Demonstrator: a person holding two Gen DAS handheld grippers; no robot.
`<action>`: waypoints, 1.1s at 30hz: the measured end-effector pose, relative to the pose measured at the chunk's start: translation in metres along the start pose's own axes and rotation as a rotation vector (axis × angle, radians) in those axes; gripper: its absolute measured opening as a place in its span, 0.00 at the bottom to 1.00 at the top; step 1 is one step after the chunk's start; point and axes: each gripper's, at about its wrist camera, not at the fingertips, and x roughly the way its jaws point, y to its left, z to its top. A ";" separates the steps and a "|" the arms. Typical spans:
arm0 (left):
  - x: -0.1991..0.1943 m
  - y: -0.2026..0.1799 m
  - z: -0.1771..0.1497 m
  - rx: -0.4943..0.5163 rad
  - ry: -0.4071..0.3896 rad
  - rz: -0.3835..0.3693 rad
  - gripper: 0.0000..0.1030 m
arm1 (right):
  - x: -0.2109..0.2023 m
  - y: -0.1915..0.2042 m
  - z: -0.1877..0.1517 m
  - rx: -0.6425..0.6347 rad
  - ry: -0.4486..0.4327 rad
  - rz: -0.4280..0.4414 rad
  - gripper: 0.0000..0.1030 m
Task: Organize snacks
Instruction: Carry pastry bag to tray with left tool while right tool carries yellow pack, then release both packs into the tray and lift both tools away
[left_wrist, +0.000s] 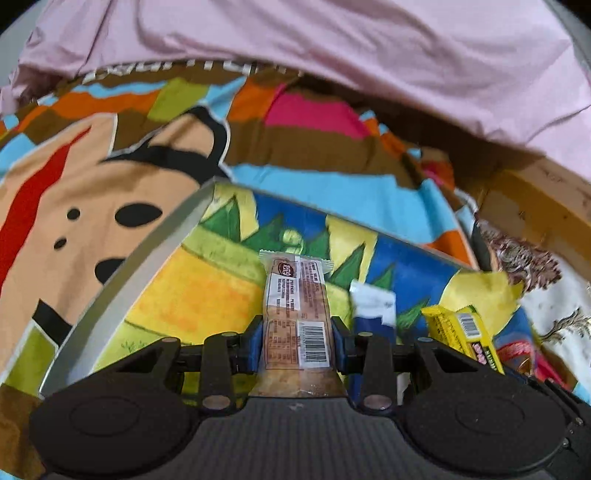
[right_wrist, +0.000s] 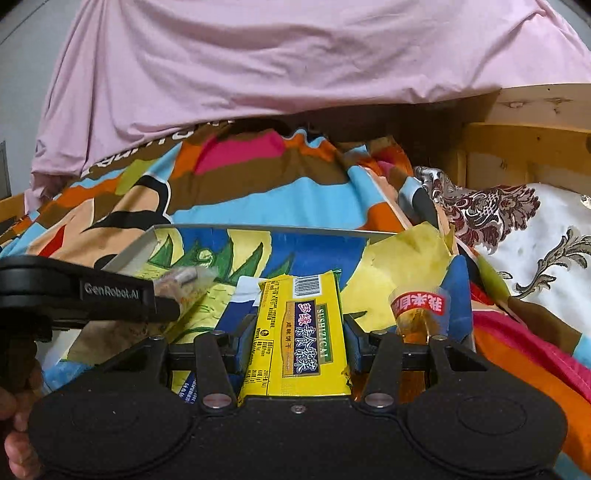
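My left gripper (left_wrist: 297, 343) is shut on a clear-wrapped brown snack bar (left_wrist: 295, 310) and holds it over a picture-printed box (left_wrist: 207, 295) with a grey rim. My right gripper (right_wrist: 295, 341) is shut on a yellow snack packet (right_wrist: 297, 332) over the same box (right_wrist: 325, 251). The yellow packet also shows in the left wrist view (left_wrist: 461, 332), right of a blue and white packet (left_wrist: 373, 314). The left gripper and its bar (right_wrist: 184, 284) show at the left of the right wrist view. A red-labelled clear snack (right_wrist: 419, 306) lies right of my right gripper.
The box rests on a colourful cartoon bedspread (left_wrist: 110, 184). A pink sheet (right_wrist: 258, 74) hangs behind. A wooden bed frame (right_wrist: 535, 147) and a floral cushion (right_wrist: 535, 229) stand at the right. A torn yellow flap (right_wrist: 406, 258) sticks up at the box's right side.
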 end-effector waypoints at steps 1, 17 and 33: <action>0.003 0.001 0.000 -0.001 0.013 0.010 0.39 | 0.001 0.001 0.000 -0.005 0.005 -0.002 0.49; -0.001 0.017 0.004 -0.090 0.038 -0.021 0.69 | -0.005 0.001 0.006 -0.012 0.006 0.027 0.77; -0.133 0.021 0.031 -0.097 -0.192 -0.048 0.99 | -0.128 0.001 0.050 -0.017 -0.212 0.005 0.99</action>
